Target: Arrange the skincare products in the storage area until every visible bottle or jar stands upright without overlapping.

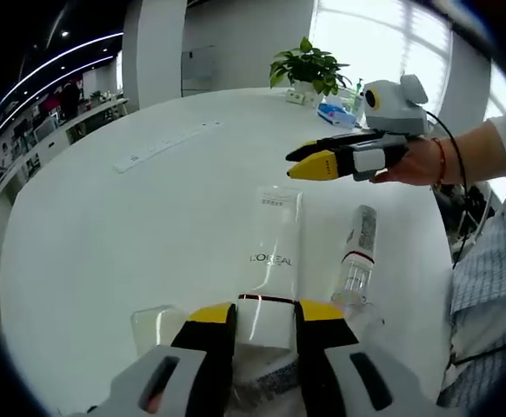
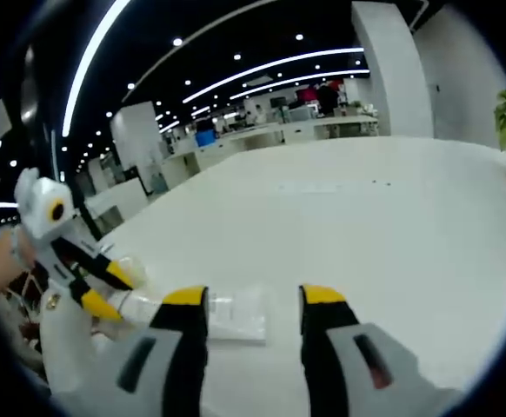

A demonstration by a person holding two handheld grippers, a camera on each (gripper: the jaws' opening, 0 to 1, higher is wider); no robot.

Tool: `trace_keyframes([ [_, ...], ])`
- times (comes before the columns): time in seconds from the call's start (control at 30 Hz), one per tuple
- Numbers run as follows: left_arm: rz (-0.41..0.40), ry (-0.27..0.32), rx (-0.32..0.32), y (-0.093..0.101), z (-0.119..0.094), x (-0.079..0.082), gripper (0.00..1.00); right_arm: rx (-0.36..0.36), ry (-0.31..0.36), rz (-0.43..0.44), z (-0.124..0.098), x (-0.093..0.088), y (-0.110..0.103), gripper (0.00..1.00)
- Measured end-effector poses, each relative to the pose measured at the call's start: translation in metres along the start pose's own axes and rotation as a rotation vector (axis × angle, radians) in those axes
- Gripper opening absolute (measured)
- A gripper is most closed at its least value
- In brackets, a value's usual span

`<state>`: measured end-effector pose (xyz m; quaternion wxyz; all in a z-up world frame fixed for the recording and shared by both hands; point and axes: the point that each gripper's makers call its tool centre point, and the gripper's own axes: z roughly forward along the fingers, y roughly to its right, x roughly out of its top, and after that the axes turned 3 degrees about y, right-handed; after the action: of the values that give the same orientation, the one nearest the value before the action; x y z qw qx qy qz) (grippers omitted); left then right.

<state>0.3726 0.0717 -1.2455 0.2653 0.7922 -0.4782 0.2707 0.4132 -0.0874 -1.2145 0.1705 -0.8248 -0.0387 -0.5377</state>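
Note:
A white L'Oreal tube [image 1: 275, 252] lies flat on the round white table [image 1: 105, 234], cap end toward me. My left gripper [image 1: 267, 314] has its yellow-tipped jaws pressed against both sides of the tube's white cap. A slimmer tube with a clear cap [image 1: 357, 256] lies to its right. A clear jar [image 1: 153, 326] sits by my left jaw. My right gripper [image 1: 309, 161] hovers above the far end of the tubes. In the right gripper view its own jaws [image 2: 255, 300] stand wide apart with nothing between them, over the white tube [image 2: 236, 314], with the left gripper [image 2: 105, 288] at the left.
A potted plant [image 1: 309, 69] and a blue item [image 1: 336, 111] stand at the table's far edge. A white power strip [image 1: 166, 143] lies at the back left. A person's hand [image 1: 427, 161] and checked sleeve [image 1: 496, 261] are on the right. Office desks [image 2: 262, 130] stand beyond.

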Motion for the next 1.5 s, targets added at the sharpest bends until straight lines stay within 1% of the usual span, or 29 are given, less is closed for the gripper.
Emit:
trace_keyframes([
  [0.1, 0.009, -0.001, -0.021, -0.002, 0.001, 0.001, 0.26, 0.0, 0.001, 0.015, 0.0, 0.0, 0.002, 0.4],
  [0.17, 0.039, -0.008, -0.024, -0.003, 0.002, 0.002, 0.26, 0.005, -0.005, 0.028, 0.001, 0.0, 0.002, 0.4],
  [0.27, 0.125, -0.053, -0.033, -0.004, 0.004, -0.001, 0.26, 0.012, -0.017, 0.05, 0.004, -0.004, 0.001, 0.4],
  [0.37, 0.171, -0.09, -0.042, -0.005, 0.005, -0.003, 0.26, 0.006, -0.039, 0.058, 0.006, -0.009, 0.002, 0.39],
  [0.43, 0.228, -0.1, -0.037, -0.007, 0.008, -0.002, 0.26, 0.013, -0.043, 0.057, 0.008, -0.01, 0.0, 0.37],
  [0.53, 0.222, -0.102, -0.038, -0.009, 0.01, 0.0, 0.26, 0.033, -0.066, 0.051, 0.011, -0.014, -0.005, 0.36],
  [0.6, 0.232, -0.117, -0.042, -0.011, 0.012, 0.0, 0.25, 0.038, -0.085, 0.048, 0.012, -0.018, -0.006, 0.34],
  [0.63, 0.25, -0.123, -0.041, -0.011, 0.013, 0.0, 0.25, 0.038, -0.088, 0.054, 0.012, -0.019, -0.005, 0.34],
  [0.7, 0.251, -0.127, -0.041, -0.012, 0.014, 0.001, 0.25, 0.033, -0.079, 0.126, 0.014, -0.018, -0.004, 0.32],
  [0.73, 0.251, -0.127, -0.041, -0.012, 0.014, 0.001, 0.25, 0.029, -0.087, 0.118, 0.014, -0.019, -0.002, 0.32],
  [0.9, 0.253, -0.137, -0.032, -0.013, 0.016, 0.001, 0.25, 0.038, -0.09, 0.183, 0.013, -0.019, -0.001, 0.25],
  [0.97, 0.245, -0.131, -0.035, -0.014, 0.016, 0.001, 0.25, 0.059, -0.093, 0.242, 0.014, -0.02, -0.005, 0.23],
  [1.0, 0.24, -0.127, -0.036, -0.013, 0.016, 0.001, 0.25, 0.08, -0.092, 0.291, 0.014, -0.021, -0.009, 0.22],
  [1.03, 0.238, -0.126, -0.036, -0.013, 0.016, 0.001, 0.25, 0.064, -0.085, 0.312, 0.015, -0.021, -0.006, 0.22],
  [1.07, 0.237, -0.123, -0.035, -0.013, 0.017, 0.0, 0.25, 0.073, -0.087, 0.3, 0.016, -0.022, -0.005, 0.22],
  [1.13, 0.24, -0.124, -0.03, -0.012, 0.017, 0.0, 0.26, 0.088, -0.08, 0.346, 0.018, -0.022, -0.006, 0.22],
  [1.17, 0.243, -0.125, -0.028, -0.012, 0.017, -0.001, 0.26, 0.09, -0.082, 0.383, 0.018, -0.023, -0.007, 0.22],
  [1.23, 0.246, -0.128, -0.024, -0.012, 0.018, -0.001, 0.26, 0.097, -0.078, 0.429, 0.019, -0.024, -0.007, 0.22],
  [1.27, 0.247, -0.132, -0.021, -0.013, 0.018, -0.001, 0.26, 0.109, -0.075, 0.476, 0.021, -0.025, -0.008, 0.22],
  [1.3, 0.239, -0.132, -0.023, -0.013, 0.018, -0.002, 0.26, 0.106, -0.075, 0.5, 0.021, -0.025, -0.01, 0.21],
  [1.37, 0.222, -0.127, -0.027, -0.014, 0.019, -0.002, 0.26, 0.096, -0.063, 0.527, 0.023, -0.022, -0.008, 0.18],
  [1.43, 0.224, -0.124, -0.025, -0.013, 0.018, -0.002, 0.26, 0.105, -0.07, 0.562, 0.022, -0.019, -0.008, 0.16],
  [1.5, 0.221, -0.119, -0.024, -0.013, 0.018, -0.002, 0.26, 0.122, -0.071, 0.567, 0.018, -0.015, -0.011, 0.13],
])
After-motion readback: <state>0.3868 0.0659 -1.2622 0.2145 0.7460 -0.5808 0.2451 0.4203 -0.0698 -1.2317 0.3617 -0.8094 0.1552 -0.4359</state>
